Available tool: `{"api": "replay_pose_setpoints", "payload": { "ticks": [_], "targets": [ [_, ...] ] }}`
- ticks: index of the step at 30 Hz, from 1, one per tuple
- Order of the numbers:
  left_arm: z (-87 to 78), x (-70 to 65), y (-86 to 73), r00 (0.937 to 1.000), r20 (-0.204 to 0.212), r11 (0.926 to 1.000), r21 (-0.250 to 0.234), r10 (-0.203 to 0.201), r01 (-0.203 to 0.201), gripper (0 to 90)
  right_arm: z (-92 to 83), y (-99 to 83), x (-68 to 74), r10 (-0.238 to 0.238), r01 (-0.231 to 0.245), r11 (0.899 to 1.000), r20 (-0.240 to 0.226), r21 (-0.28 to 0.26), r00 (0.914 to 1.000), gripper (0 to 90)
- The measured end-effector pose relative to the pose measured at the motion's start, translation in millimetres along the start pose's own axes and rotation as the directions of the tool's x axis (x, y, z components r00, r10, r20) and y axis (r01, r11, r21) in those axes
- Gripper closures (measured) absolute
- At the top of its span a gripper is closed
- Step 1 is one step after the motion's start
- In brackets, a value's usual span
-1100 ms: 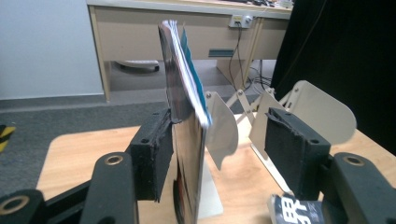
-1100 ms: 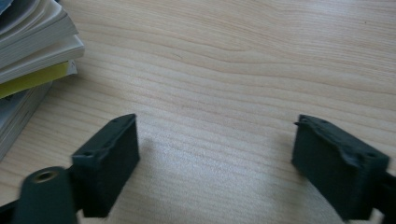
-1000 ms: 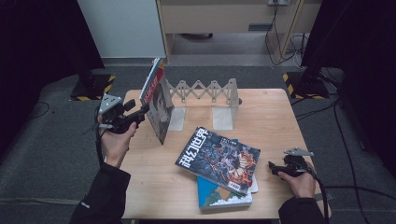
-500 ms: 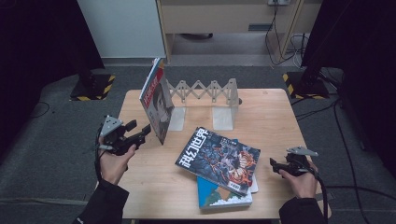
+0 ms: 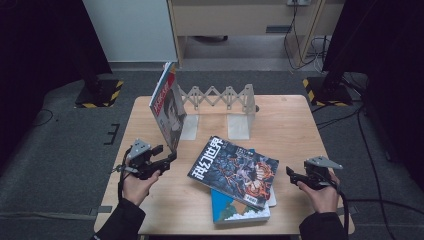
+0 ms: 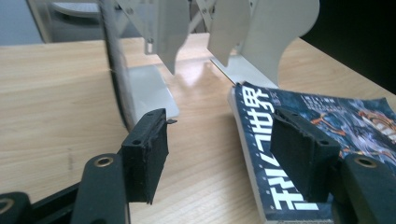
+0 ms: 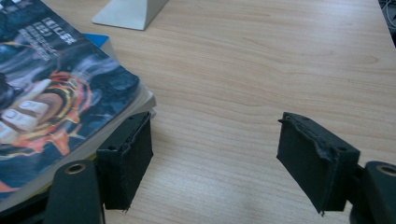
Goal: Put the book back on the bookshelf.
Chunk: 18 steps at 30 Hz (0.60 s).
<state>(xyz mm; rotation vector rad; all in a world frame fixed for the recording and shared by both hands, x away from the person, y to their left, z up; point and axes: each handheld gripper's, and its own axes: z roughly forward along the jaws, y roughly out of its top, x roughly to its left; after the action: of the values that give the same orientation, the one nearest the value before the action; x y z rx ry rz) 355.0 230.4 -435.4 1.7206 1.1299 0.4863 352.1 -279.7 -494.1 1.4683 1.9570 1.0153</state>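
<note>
A dark-covered book (image 5: 234, 170) lies on a blue book (image 5: 235, 212) at the table's near middle. Another book (image 5: 167, 107) stands upright against the left end of a white folding book rack (image 5: 220, 97). My left gripper (image 5: 167, 154) hovers low in front of the upright book, open, with bare wood between its pads (image 6: 219, 121); the dark book (image 6: 299, 140) lies to its right. My right gripper (image 5: 290, 175) points at the stack's right edge. Its jaws have just been closing, and nothing is between them (image 7: 217, 126). The stack's corner (image 7: 70, 107) sits beside one of its pads.
The wooden table (image 5: 285, 125) has bare room at its right and back right. The rack's white foot plates (image 5: 239, 127) rest behind the stack. Black stands with yellow-striped bases (image 5: 97, 92) flank the table on the floor, and cables trail at the right.
My left hand has sunk from beside the upright book toward the table and come nearer the front edge. The right hand has stayed close to the stack's right side.
</note>
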Motion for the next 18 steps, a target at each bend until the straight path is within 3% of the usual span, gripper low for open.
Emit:
{"api": "replay_pose_setpoints", "payload": {
  "ticks": [8,14,18],
  "targets": [
    [15.0,-5.0,-17.9,0.9988,0.046,0.9988,0.047,-0.02,0.018,32.7,-7.0,6.7,10.2,-0.002,0.001,0.999,-0.036,-0.033,0.9994,28.5],
    [26.7,-10.8,-27.8,0.9986,0.051,0.9952,0.096,0.009,-0.013,31.9,-8.3,10.8,18.7,-0.011,0.008,0.999,-0.068,-0.049,0.9977,28.7],
    [31.8,-12.5,-32.9,0.9984,0.057,0.9918,0.127,0.004,-0.012,31.9,-7.3,11.3,23.7,-0.011,0.007,0.999,-0.088,-0.045,0.996,29.8]
  ]
}}
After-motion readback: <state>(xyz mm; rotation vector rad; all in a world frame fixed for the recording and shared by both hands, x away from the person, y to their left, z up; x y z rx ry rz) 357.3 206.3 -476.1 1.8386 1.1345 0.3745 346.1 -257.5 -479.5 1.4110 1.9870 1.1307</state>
